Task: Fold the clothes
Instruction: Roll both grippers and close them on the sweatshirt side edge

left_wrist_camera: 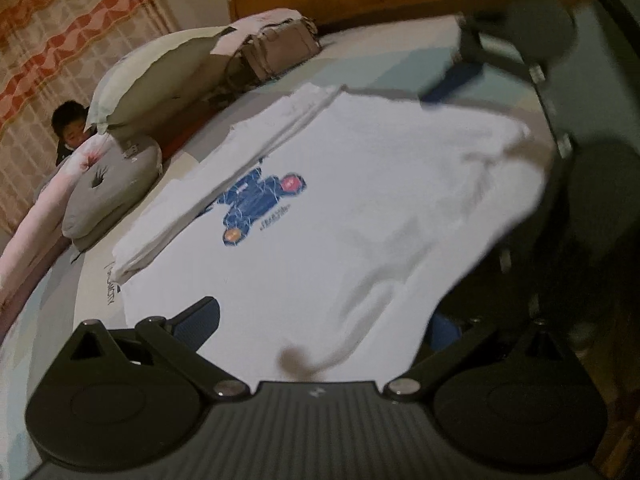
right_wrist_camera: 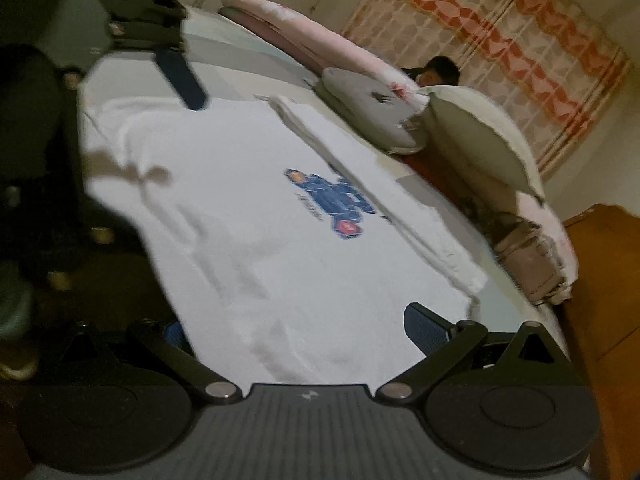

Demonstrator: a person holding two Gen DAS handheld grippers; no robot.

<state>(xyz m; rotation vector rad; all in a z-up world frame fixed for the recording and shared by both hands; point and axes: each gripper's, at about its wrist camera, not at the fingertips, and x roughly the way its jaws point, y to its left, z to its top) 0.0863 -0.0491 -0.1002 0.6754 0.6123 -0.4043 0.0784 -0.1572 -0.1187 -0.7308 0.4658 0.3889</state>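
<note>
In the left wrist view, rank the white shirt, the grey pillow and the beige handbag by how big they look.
1. White shirt, by far.
2. Grey pillow and beige handbag look alike; the bag lies farther off, so unranked.

A bed (left_wrist_camera: 100, 280) with a pale sheet carries everything here. A white T-shirt (left_wrist_camera: 320, 220) printed with a blue figure lies spread across its middle, one side folded inward along the far edge. Beyond the shirt, along the bed's far side, lie a grey cushion (left_wrist_camera: 108, 196), a large pale pillow (left_wrist_camera: 156, 76), a rolled pink quilt (left_wrist_camera: 32, 236) and a beige handbag (left_wrist_camera: 280, 48) set next to the pillow.
</note>
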